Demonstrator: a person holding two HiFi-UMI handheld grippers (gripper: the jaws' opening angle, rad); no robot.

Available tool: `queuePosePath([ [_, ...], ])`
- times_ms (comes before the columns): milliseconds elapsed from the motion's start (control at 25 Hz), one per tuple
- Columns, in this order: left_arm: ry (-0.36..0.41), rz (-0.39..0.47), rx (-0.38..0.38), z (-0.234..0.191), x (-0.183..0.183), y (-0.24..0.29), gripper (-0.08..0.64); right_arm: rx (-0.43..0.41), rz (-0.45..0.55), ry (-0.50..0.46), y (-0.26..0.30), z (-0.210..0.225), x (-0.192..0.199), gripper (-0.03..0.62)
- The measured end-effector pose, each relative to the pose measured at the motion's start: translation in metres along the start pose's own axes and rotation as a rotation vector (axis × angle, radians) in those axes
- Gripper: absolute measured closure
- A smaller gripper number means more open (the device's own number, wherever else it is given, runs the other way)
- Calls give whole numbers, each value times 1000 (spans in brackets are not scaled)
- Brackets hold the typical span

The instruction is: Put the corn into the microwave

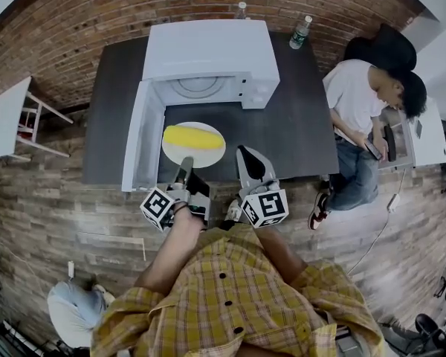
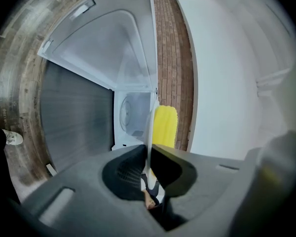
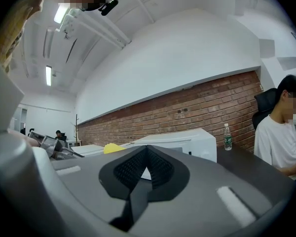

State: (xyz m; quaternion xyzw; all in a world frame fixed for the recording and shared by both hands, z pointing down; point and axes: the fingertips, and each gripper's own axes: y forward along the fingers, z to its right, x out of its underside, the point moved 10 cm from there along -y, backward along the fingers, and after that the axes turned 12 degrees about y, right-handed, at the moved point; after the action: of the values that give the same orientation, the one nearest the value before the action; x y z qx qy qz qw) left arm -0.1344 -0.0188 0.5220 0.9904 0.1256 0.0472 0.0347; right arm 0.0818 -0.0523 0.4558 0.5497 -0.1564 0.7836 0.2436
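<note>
**Corn on its plate, held at the microwave's open mouth**

In the head view the corn (image 1: pixel 192 136) lies across a white plate (image 1: pixel 210 155) at the centre of the frame. It sits just ahead of the left gripper (image 1: pixel 184 166), in front of the white microwave (image 1: pixel 208 50). The microwave's door (image 1: pixel 137 140) stands swung open at the left. The microwave rests on a dark table (image 1: pixel 297 125).

The left gripper view shows the left gripper (image 2: pixel 149 148) with its jaws nearly together, clamped on the near rim of the plate (image 2: pixel 149 125). The plate is seen edge-on, running up from between the pads. The corn (image 2: pixel 165 126) shows just right of that edge and beyond the jaw tips. The microwave's cavity (image 2: pixel 133 112) is behind it at mid-frame.

The right gripper (image 1: pixel 247 157) is just right of the plate in the head view and apart from it. In its own view the right gripper (image 3: pixel 147 150) has its jaws closed together with nothing between them. A tip of the corn (image 3: pixel 113 148) peeks out left of the jaws.

A seated person (image 1: pixel 364 110) is at the right edge of the head view.
</note>
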Motion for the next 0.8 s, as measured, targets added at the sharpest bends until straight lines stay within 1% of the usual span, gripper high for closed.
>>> queuePosePath([
  [440,-8,86,-41,-19,5,41,537,-47,-29,7,21,37,-9,594],
  [520,-10,91,-57,-26,2,46,537,-48,-31,5,26,40,-6,594],
  [680,-24,84,-87,-36,-4,54,534,-41,-52,34,36,42,7,597],
  [800,-25,72,-93,-41,-9,65,534,-34,-60,29,46,43,10,597],
])
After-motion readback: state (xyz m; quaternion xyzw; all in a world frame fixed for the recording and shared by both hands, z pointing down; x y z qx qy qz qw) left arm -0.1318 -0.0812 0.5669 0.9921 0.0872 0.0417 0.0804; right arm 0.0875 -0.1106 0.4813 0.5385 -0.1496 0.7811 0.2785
